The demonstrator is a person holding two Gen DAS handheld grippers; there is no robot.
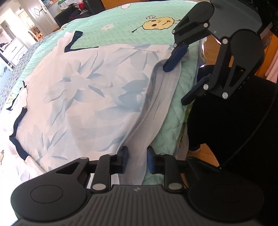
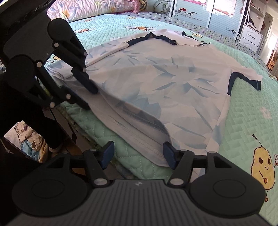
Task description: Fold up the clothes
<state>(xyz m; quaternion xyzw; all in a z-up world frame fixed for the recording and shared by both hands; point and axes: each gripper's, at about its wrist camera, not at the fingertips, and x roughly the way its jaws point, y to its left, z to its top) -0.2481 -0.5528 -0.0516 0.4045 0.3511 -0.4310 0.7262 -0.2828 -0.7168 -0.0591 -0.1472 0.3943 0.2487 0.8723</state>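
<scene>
A white T-shirt (image 1: pixel 86 90) (image 2: pixel 165 83) with a pale blue flower print and navy trim lies spread on the green quilted bed (image 1: pixel 121 26) (image 2: pixel 243 113). Its hem hangs over the near bed edge. My left gripper (image 1: pixel 137 160) (image 2: pixel 90 99) straddles one end of the hem. Fabric fills the narrow gap, but the pads do not visibly press on it. My right gripper (image 2: pixel 139 155) (image 1: pixel 175 85) stands wide open at the other end, one finger over the shirt's corner and one off the bed edge.
The bed's edge runs just under both grippers, with wooden floor below. A person's dark trouser leg and foot (image 2: pixel 55 147) stand beside the bed, near a heap of clothes (image 2: pixel 31 139). Pillows (image 2: pixel 86 8) lie at the head of the bed, and white drawers (image 2: pixel 250 36) stand beyond it.
</scene>
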